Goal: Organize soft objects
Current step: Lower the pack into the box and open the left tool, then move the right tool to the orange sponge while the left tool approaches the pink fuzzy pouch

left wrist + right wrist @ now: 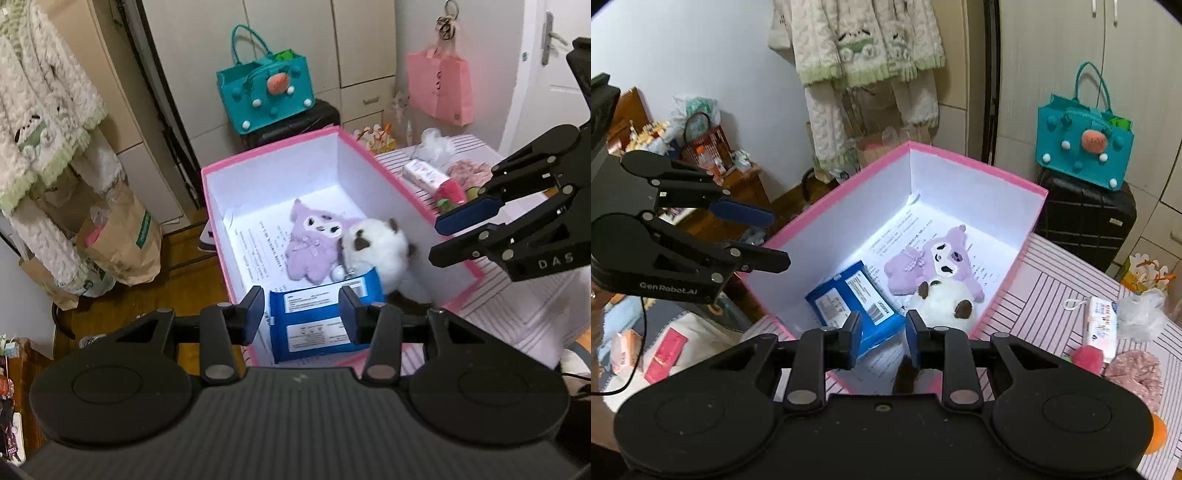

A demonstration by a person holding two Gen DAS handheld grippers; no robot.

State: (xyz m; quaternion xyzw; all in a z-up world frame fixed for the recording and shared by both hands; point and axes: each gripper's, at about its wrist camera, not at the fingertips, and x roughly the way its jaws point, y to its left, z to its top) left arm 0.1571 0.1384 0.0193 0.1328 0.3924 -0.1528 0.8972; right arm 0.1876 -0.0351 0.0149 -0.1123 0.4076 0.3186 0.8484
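Note:
A pink box [271, 155] [979, 160] with white walls stands on the striped table. Inside lie a purple plush [310, 240] [934, 266], a white plush cat [380, 247] [942, 301] and a blue tissue pack [314, 317] [849, 295]. My left gripper [306, 310] [775, 236] is open and empty above the box's near end. My right gripper [882, 338] [439, 236] is open and empty above the box's edge. On the table outside the box lie a white wipes pack [424, 173] [1102, 326], a pink fluffy item [469, 171] [1137, 373] and a white puff [436, 146] [1141, 314].
A teal felt bag [266, 92] [1086, 144] sits on a black suitcase [1086, 218] behind the box. A pink bag [439, 85] hangs by the door. Paper bags [122, 236] and hanging knitwear [40, 122] stand left of the box.

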